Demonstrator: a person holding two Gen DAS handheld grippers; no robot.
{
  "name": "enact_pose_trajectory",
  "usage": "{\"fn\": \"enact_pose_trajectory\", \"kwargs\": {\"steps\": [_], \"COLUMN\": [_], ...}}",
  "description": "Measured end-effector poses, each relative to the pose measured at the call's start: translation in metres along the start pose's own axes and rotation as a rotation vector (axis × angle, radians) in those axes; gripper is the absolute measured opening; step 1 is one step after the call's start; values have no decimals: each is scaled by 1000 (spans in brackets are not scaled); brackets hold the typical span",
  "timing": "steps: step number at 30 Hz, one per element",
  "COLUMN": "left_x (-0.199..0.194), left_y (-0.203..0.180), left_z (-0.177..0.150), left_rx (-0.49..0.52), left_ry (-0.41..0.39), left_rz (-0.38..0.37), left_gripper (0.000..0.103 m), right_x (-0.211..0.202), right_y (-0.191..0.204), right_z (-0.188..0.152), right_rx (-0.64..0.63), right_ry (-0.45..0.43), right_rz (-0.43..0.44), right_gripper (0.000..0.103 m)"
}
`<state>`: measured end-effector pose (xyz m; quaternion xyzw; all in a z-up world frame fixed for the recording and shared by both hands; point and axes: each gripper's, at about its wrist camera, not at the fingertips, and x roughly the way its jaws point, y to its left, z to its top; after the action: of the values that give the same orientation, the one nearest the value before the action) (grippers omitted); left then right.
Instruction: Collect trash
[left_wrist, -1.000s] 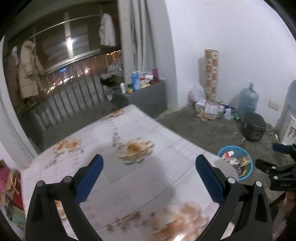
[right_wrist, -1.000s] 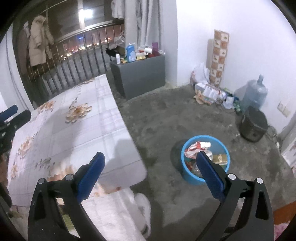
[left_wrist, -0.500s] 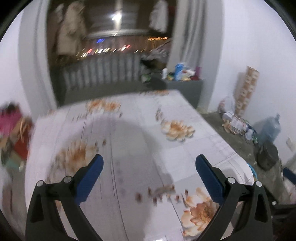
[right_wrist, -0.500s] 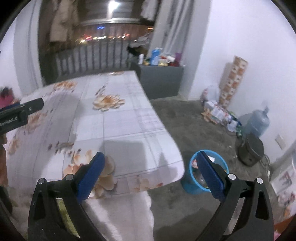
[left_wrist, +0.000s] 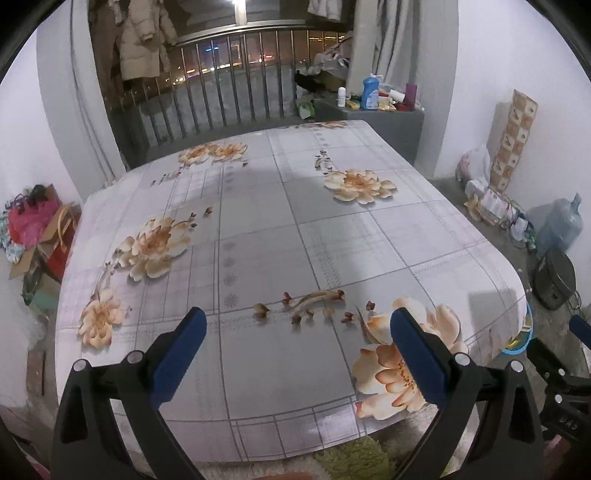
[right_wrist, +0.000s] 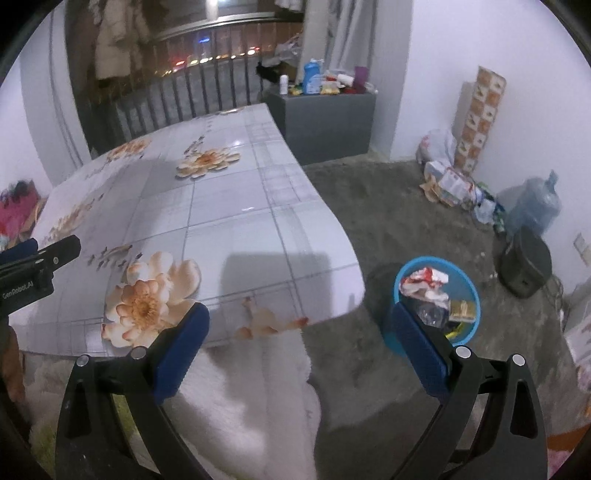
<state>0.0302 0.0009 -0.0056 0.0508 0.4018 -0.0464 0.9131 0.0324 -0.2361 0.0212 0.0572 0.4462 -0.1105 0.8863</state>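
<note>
A blue bin (right_wrist: 466, 284) stands on the floor right of the table and holds wrappers and other trash (right_wrist: 424, 286). Only its rim (left_wrist: 519, 341) shows in the left wrist view, past the table corner. The table (left_wrist: 288, 221) has a grey flowered cloth with no loose items on it. My left gripper (left_wrist: 295, 338) is open and empty above the table's near edge. My right gripper (right_wrist: 301, 334) is open and empty, over the table's near right corner, with the bin just beyond its right finger.
A dark pot (right_wrist: 524, 262), a water jug (right_wrist: 532, 206) and a pile of bags and papers (right_wrist: 450, 181) line the right wall. A grey cabinet (right_wrist: 328, 118) with bottles stands behind the table. Boxes and bags (left_wrist: 33, 236) lie left of it.
Both grippers have swung left, from facing the bin and floor to facing the table top. Both stayed open and empty.
</note>
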Motion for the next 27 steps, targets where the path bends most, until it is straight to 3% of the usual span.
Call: {"fn": "enact_pose_trajectory", "kwargs": {"steps": [7, 27], "left_x": [-1, 1], "left_y": [-12, -10], "left_z": [1, 0], "left_rx": [50, 38], "left_ry": [11, 34], "left_rz": [-9, -7], "left_gripper": [98, 98], "right_x": [-1, -7], "right_y": [-6, -7], "right_z": [-10, -14], "right_rx": [26, -1], "right_ry": [-1, -14], "right_rz": [-1, -32], "right_gripper": [95, 95]}}
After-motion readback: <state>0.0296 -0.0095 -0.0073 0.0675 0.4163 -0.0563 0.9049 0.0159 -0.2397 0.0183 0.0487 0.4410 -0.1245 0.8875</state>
